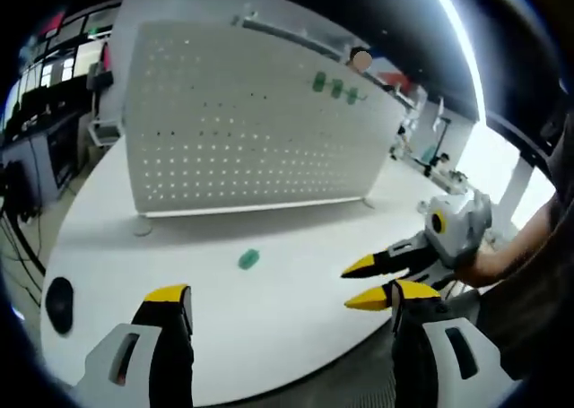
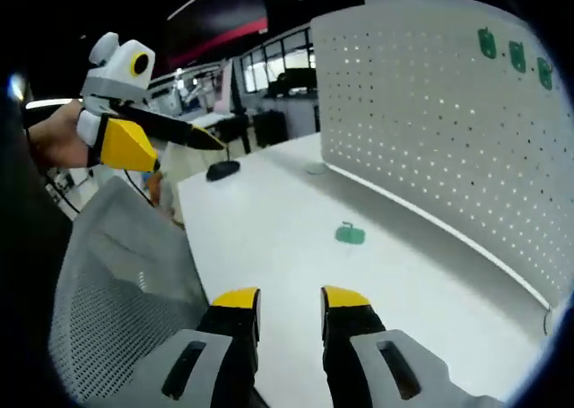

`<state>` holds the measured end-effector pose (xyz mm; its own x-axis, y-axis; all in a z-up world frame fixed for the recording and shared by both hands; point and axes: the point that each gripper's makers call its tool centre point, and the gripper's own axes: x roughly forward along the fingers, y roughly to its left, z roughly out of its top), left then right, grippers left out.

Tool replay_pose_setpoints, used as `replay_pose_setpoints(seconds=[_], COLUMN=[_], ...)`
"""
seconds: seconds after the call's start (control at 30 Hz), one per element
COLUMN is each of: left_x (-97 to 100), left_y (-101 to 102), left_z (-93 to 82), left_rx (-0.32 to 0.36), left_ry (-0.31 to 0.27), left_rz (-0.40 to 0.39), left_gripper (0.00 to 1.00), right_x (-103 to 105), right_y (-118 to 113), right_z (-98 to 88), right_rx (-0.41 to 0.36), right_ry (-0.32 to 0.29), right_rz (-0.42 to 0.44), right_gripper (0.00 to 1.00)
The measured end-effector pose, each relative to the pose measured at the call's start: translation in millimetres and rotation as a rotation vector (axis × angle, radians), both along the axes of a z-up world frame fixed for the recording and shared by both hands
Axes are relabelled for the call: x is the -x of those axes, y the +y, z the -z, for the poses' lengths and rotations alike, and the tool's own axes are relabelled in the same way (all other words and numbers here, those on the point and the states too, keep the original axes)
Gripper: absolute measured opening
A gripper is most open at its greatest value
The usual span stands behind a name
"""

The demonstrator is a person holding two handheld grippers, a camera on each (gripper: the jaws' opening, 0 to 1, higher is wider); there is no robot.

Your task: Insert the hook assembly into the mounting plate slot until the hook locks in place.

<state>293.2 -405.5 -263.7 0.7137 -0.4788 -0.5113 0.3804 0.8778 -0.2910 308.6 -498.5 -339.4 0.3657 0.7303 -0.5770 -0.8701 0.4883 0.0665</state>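
White table (image 1: pixel 269 327), green hook (image 1: pixel 248 260) near upright pegboard (image 1: pixel 242 121); office behind.

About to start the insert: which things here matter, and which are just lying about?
Job: green hook loose on the table; white pegboard, three green hooks already on it; left gripper; right gripper.
Lying about: black puck; mesh chair.

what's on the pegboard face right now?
Three green hooks sit in a row near one upper corner of the white pegboard; the other holes look bare. Its back side is hidden.
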Motion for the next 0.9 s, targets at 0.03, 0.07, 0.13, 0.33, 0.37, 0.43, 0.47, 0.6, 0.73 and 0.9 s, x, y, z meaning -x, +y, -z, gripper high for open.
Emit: replay_pose_setpoints(seconds=[0.03,0.07,0.13,0.33,0.37,0.43,0.47,0.6,0.73,0.9], left_x=[0.0,-0.1,-0.1,0.4,0.4,-0.2,-1.1,-3.3,-3.4,-2.4], left_y=[1,1,4,5,5,5,5,4,4,7], left_z=[0.7,1.0,3.5,8.6,8.9,9.1,8.9,9.9,12.2,13.6], left_rx=[-0.001,-0.001,0.000,0.003,0.003,0.002,0.002,0.008,0.009,0.010], left_ry=[0.001,0.002,0.008,0.028,0.029,0.032,0.030,0.033,0.040,0.043], left_rz=[-0.002,-0.003,-0.010,-0.019,-0.018,-0.019,-0.020,-0.021,-0.018,-0.029], left_gripper=[0.94,0.93,0.93,0.93,0.93,0.94,0.94,0.94,0.93,0.92], right_x=[-6,-11,-24,-59,-63,-74,-76,-86,-91,-100], right_y=[3,5,12,24,25,25,25,32,42,53], right_z=[1.0,1.6,4.4,17.2,19.8,24.8,25.3,32.4,35.4,46.4], right_rx=[0.009,0.014,0.027,0.018,0.016,0.047,0.052,0.071,0.104,0.156], right_ry=[-0.009,-0.020,-0.026,0.031,0.052,0.033,0.027,0.055,0.032,0.012], right_rz=[-0.014,-0.022,-0.034,-0.012,-0.002,-0.018,-0.021,-0.049,-0.091,-0.142], right_gripper=[0.24,0.23,0.21,0.21,0.21,0.21,0.21,0.17,0.17,0.17])
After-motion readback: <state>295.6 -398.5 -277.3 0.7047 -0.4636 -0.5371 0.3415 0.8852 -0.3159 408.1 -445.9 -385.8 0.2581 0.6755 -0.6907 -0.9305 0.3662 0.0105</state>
